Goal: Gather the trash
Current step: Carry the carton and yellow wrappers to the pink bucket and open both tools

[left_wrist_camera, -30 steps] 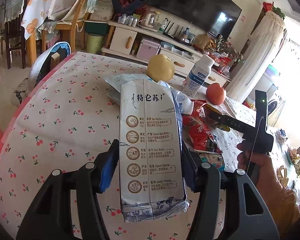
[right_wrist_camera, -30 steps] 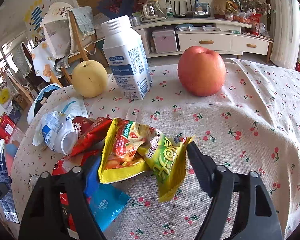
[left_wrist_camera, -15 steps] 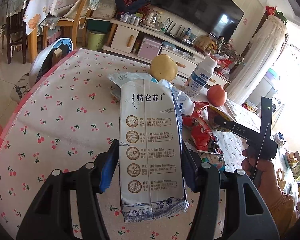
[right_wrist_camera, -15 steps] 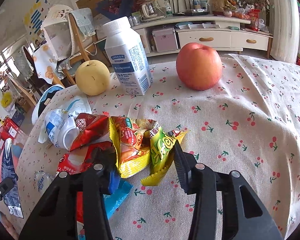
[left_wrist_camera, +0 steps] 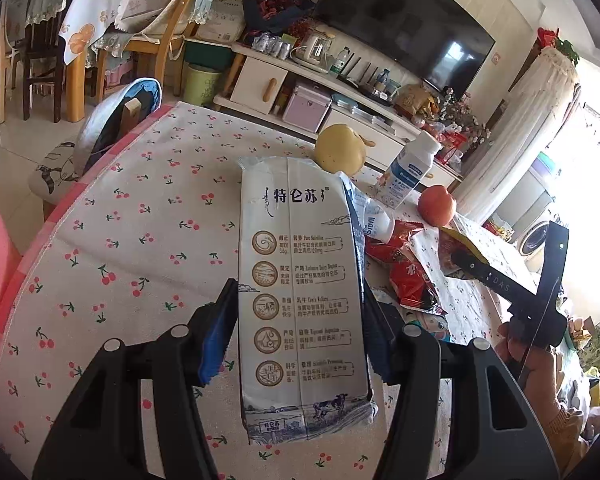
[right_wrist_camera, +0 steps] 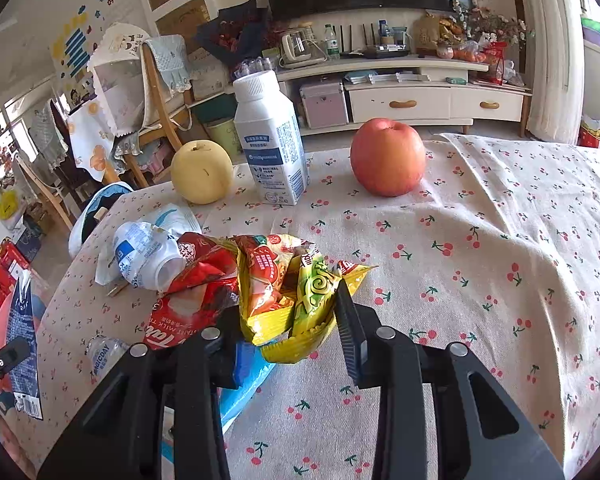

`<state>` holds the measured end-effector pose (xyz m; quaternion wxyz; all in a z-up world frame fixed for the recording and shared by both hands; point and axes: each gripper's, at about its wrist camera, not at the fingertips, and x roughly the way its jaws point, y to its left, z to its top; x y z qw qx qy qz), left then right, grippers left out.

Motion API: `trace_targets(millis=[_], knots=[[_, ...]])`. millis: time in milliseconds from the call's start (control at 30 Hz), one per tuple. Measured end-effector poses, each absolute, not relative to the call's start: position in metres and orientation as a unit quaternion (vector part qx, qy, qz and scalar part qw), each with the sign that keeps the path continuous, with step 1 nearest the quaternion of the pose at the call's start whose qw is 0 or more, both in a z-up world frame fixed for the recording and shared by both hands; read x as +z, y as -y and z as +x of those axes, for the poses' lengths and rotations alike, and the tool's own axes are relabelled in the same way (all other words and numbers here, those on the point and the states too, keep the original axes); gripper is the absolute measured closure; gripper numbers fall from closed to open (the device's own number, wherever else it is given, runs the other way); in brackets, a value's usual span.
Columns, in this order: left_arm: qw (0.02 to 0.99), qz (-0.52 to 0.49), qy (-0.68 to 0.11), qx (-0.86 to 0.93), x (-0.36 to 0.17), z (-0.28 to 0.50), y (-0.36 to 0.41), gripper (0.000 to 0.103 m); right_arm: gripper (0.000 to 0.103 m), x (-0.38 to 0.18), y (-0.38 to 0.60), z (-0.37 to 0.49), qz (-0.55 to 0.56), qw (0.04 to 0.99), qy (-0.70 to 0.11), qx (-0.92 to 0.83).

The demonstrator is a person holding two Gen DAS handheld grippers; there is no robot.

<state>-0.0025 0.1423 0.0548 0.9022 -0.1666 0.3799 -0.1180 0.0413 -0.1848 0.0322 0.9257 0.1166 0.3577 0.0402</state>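
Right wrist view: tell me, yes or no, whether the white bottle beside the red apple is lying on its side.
No: the white bottle stands upright on the tablecloth, cap on top, between the yellow pear and the red apple.

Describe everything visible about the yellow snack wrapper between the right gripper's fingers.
The yellow snack wrapper is a crumpled, glossy foil-like packet, yellow with red and green printed panels and a crimped edge. It sits bunched between the fingers of the right gripper, whose jaws are closing and squeeze it from both sides. Its left side is against a red wrapper, and a blue packet lies under its lower edge. Whether it is clear of the cherry-print tablecloth cannot be told. It looks empty and flattened.
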Motion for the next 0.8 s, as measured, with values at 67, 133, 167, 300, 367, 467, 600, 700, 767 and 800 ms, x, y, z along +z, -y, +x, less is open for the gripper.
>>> trace_targets(millis=[67, 133, 167, 300, 367, 467, 600, 700, 767, 800], knots=[[0.904, -0.172, -0.374, -0.116, 0.059, -0.005, -0.147, 0.045, 0.066, 0.037, 0.184, 0.035, 0.119, 0.928, -0.350, 0.038], [0.906, -0.177, -0.368, -0.112, 0.062, -0.008, -0.152, 0.045, 0.066, 0.041, 0.183, 0.028, 0.125, 0.930, -0.344, 0.037], [0.907, -0.180, -0.365, -0.110, 0.063, -0.008, -0.155, 0.045, 0.066, 0.044, 0.182, 0.025, 0.130, 0.930, -0.341, 0.038], [0.910, -0.191, -0.353, -0.100, 0.070, -0.012, -0.168, 0.045, 0.066, 0.055, 0.174, 0.012, 0.145, 0.932, -0.328, 0.050], [0.914, -0.193, -0.346, -0.089, 0.075, -0.013, -0.176, 0.045, 0.066, 0.063, 0.163, 0.005, 0.143, 0.935, -0.319, 0.058], [0.918, -0.197, -0.337, -0.074, 0.081, -0.015, -0.189, 0.045, 0.066, 0.076, 0.145, -0.005, 0.136, 0.940, -0.304, 0.074], [0.920, -0.209, -0.328, -0.057, 0.087, -0.017, -0.207, 0.045, 0.066, 0.089, 0.118, -0.016, 0.137, 0.941, -0.292, 0.100], [0.922, -0.216, -0.320, -0.040, 0.092, -0.018, -0.221, 0.045, 0.066, 0.093, 0.092, -0.023, 0.137, 0.937, -0.295, 0.125], [0.921, -0.226, -0.316, -0.029, 0.094, -0.020, -0.232, 0.045, 0.066, 0.095, 0.071, -0.027, 0.135, 0.934, -0.299, 0.143], [0.921, -0.230, -0.314, -0.024, 0.095, -0.020, -0.236, 0.045, 0.066, 0.095, 0.060, -0.028, 0.136, 0.931, -0.302, 0.154]])
